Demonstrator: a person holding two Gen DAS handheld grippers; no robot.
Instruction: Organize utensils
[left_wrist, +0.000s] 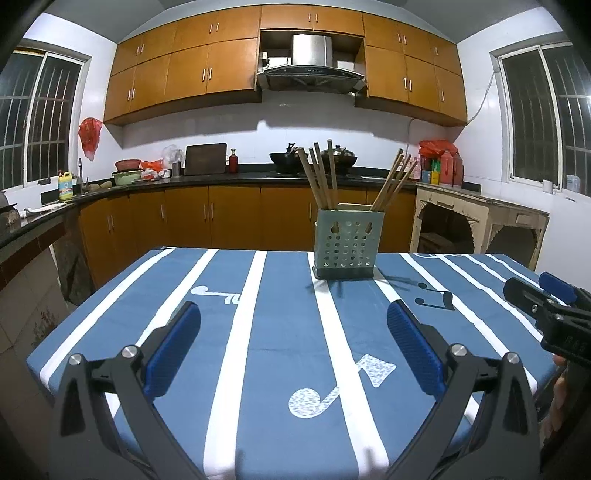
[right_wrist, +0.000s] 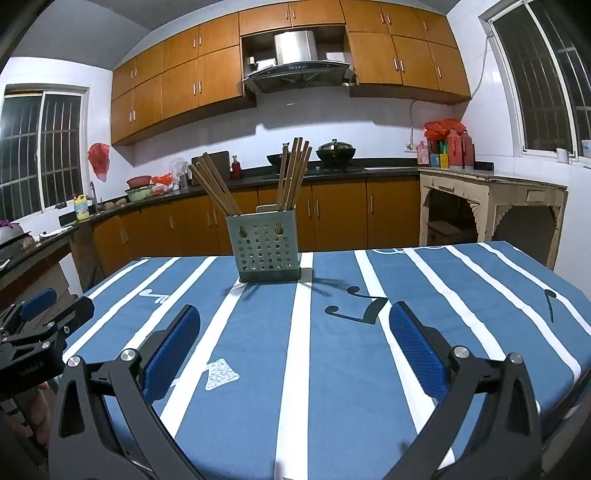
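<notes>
- Standing upright toward the far side of the blue striped tablecloth (left_wrist: 258, 332), the green perforated utensil holder (left_wrist: 345, 240) already carries what look like all the chopsticks in sight.
- The chopsticks are split into two bundles: in the left wrist view, a left bundle (left_wrist: 319, 177) leans one way and a right bundle (left_wrist: 393, 182) leans the other, each in its own side of the holder.
- The right wrist view shows the same arrangement, with one bundle fanned to the left and the other nearly upright.
- No loose utensil lies on the cloth in either view; only the printed music notes and the holder's shadow break up the stripes.
- The left gripper (left_wrist: 293, 350) hovers low over the near part of the table, its blue pads spread wide with nothing between them.
- The right gripper (right_wrist: 295, 350) sits the same way, fingers wide apart and empty, well short of the holder.
- Each gripper also appears at the edge of the other's view, beside it at the near end of the table.
- Judging from this, the sorting looks essentially finished: everything visible is housed and grouped.
- What may remain is at most a tidy-up, such as straightening the splayed sticks.
- Anything off the table's near edge is out of view, so a leftover piece there cannot be ruled out.
</notes>
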